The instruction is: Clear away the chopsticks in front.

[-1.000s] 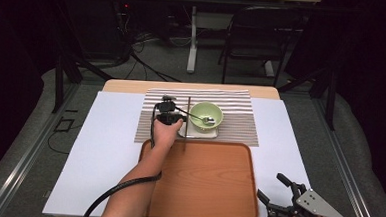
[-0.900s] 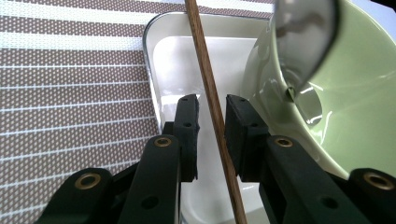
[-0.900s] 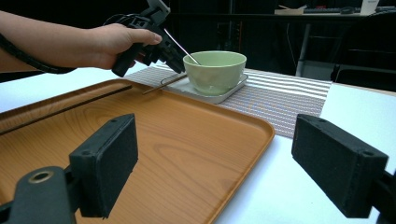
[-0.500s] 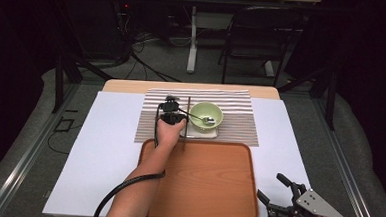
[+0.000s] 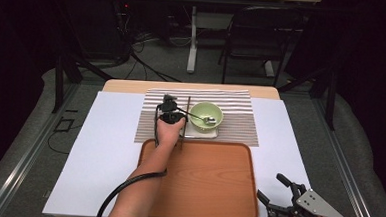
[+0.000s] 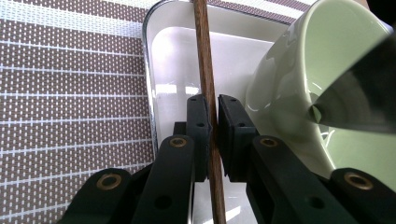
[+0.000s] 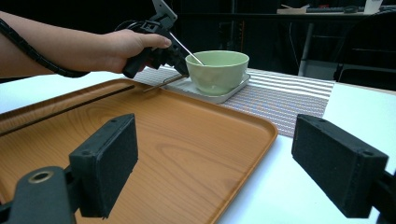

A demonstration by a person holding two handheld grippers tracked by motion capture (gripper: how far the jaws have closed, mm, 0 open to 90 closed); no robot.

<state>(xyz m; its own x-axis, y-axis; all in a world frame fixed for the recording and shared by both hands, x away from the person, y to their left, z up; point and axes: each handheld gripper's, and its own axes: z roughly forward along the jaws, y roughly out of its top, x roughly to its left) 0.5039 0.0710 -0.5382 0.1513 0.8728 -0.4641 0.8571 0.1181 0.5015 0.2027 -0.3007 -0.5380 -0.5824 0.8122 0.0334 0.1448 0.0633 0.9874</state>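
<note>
Chopstick, dark wood, lying across the white dish beside the green bowl: left tool, jaws just closed, now clamps it, likely ready to lift; right tool gapes idle near the tray.

Thin dark wooden chopstick, lying across white plate's rim, beside green bowl

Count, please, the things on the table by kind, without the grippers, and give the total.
Bowl, green: 1
Spoon in the bowl: 1
Plate, white, under the bowl: 1
Chopstick, brown wood: 1
Mat, striped: 1
Tray, wooden: 1
Total: 6
</note>
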